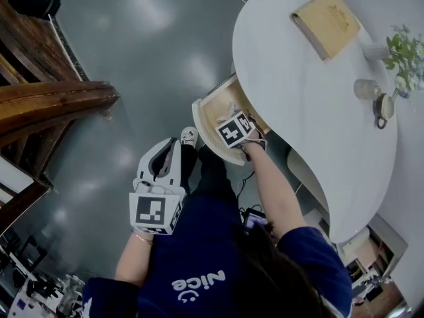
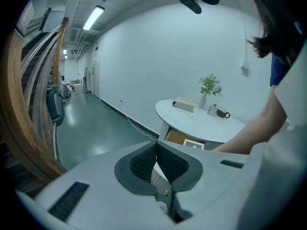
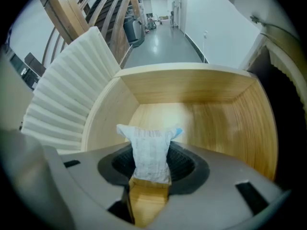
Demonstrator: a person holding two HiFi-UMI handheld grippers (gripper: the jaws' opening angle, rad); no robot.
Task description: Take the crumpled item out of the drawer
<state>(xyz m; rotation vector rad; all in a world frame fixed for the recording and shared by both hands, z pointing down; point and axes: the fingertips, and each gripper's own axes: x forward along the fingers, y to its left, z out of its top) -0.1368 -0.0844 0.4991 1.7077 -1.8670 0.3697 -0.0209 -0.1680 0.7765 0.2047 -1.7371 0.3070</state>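
gripping the crumpled item (image 3: 150,147) at frame centre, right tool (image 3: 152,169) clenched on it inside the drawer (image 3: 192,90); best lifting straight up, steering clear of the wooden walls (image 3: 103,123); left tool (image 2: 156,163) pressed shut, empty.

Drawer (image 1: 217,108) stands open under the table (image 1: 311,138) edge. My right gripper (image 1: 236,131) reaches down into it, with crumpled paper (image 3: 149,152) between its jaws. My left gripper (image 1: 165,156) sits left of the drawer, well apart. Book (image 1: 326,22), vase (image 1: 374,51) and mug (image 1: 383,108) stand on the table.
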